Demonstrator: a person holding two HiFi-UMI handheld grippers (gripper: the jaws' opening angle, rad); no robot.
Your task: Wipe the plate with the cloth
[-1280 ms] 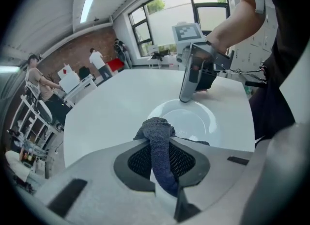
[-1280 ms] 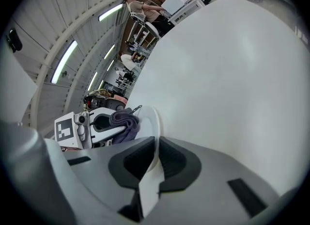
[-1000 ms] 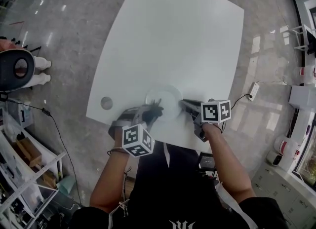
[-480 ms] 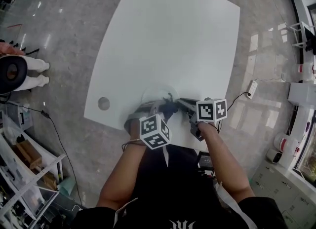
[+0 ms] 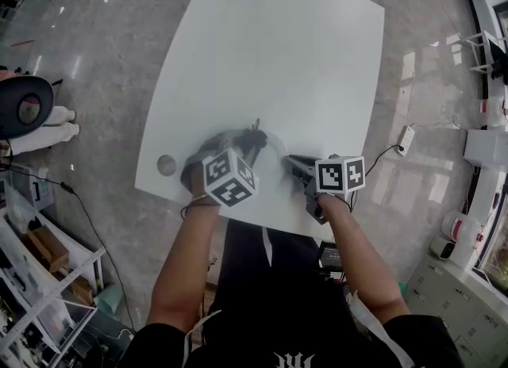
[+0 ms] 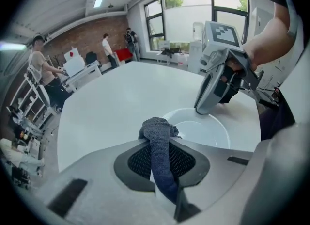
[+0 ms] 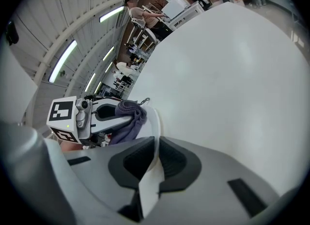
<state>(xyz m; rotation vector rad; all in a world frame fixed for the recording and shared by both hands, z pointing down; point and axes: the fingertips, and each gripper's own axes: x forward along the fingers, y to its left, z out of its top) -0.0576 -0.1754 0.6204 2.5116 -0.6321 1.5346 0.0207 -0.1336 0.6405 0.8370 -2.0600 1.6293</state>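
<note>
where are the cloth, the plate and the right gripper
cloth [image 6: 156,131], left gripper view, its bunched end
plate [image 6: 206,131], left gripper view, its bare middle
right gripper [image 6: 202,106], left gripper view, its tips at the plate's rim

Bunched dark-grey cloth [image 6: 158,133] — at rim of shallow white plate [image 6: 209,131].

plate [image 5: 274,172]: sits on the table [image 5: 278,49], close to its near edge
cloth [image 6: 156,128]: stuck in the left gripper [image 6: 160,153], at the plate's left rim
right gripper [image 7: 154,146]: on the plate's right rim, opposite the left one
</note>
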